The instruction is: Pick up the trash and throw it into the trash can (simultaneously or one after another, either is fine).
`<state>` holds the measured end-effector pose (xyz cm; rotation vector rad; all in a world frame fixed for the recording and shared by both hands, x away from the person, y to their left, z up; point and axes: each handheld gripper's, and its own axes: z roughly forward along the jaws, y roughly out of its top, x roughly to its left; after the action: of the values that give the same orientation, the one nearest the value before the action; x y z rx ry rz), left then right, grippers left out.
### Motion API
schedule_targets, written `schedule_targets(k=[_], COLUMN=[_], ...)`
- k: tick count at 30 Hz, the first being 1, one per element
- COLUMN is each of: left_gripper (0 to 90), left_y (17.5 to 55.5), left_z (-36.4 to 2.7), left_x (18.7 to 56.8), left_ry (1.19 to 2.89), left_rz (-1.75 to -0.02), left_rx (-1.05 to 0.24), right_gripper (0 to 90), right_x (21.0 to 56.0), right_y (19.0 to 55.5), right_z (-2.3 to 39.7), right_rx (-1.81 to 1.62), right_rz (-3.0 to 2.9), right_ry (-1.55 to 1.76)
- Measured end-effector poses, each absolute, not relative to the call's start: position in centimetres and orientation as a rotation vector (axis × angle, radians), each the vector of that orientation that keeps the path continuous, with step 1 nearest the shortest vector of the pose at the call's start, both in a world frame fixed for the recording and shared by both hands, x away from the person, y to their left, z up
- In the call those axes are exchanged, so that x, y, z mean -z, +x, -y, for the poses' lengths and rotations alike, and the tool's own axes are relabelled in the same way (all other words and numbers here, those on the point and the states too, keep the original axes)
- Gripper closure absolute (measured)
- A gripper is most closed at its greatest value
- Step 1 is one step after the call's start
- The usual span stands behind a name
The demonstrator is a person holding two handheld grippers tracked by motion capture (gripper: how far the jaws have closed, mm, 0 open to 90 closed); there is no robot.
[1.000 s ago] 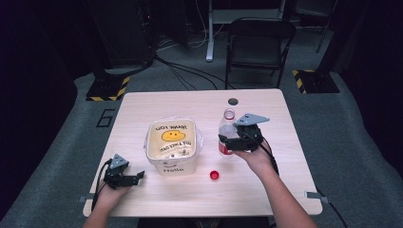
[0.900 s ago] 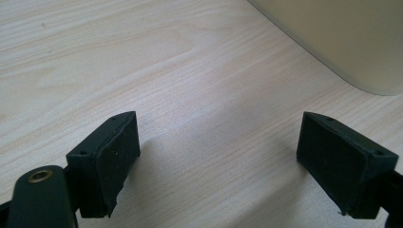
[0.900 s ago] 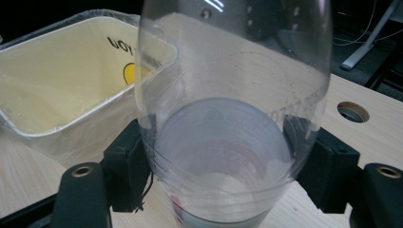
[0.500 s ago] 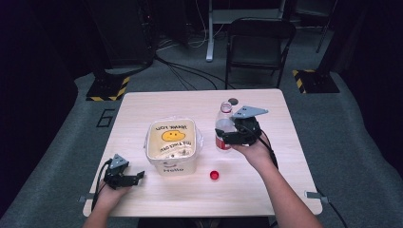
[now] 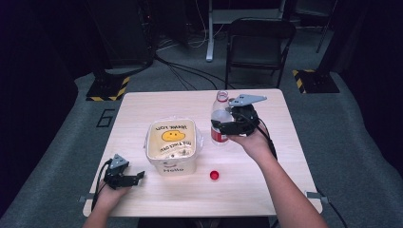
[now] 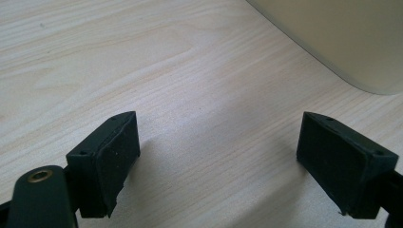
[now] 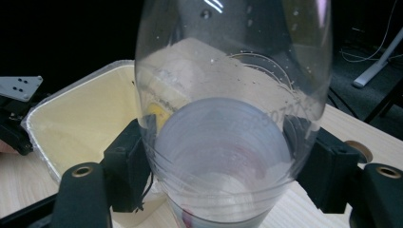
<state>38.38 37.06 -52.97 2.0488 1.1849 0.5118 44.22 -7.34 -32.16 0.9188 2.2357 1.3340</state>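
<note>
1. Bottle (image 5: 219, 121): clear plastic, no cap on its neck, red label band low on its body. Sits between the jaws of the right gripper (image 5: 223, 128), which are clamped on its lower body; in the right gripper view the pads (image 7: 130, 171) press both sides of the bottle (image 7: 233, 118).
2. Position: over the far right part of the table (image 5: 157, 102), just right of the tub (image 5: 172, 145), apart from it.
3. Axis: long axis close to upright, neck upward and away from the person.
4. Red cap (image 5: 215, 175): lies on the table nearer the person, well apart from the bottle.
5. Left gripper (image 5: 138, 176): low at the near left corner, jaws apart with only bare tabletop (image 6: 190, 71) between them; tub wall (image 6: 342, 38) just ahead to one side.
</note>
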Motion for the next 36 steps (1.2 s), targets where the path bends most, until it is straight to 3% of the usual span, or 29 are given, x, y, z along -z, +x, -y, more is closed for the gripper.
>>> schedule_targets(k=[36], left_gripper=[13.9], left_y=[38.4], left_z=[-37.0], left_x=[53.0], left_ry=[2.045], left_rz=[-1.184], left_rx=[-0.512], right_gripper=[28.0], right_x=[26.2], right_y=[44.3], right_z=[1.4], right_rx=[-1.414], right_rz=[-2.259], right_ry=[0.743])
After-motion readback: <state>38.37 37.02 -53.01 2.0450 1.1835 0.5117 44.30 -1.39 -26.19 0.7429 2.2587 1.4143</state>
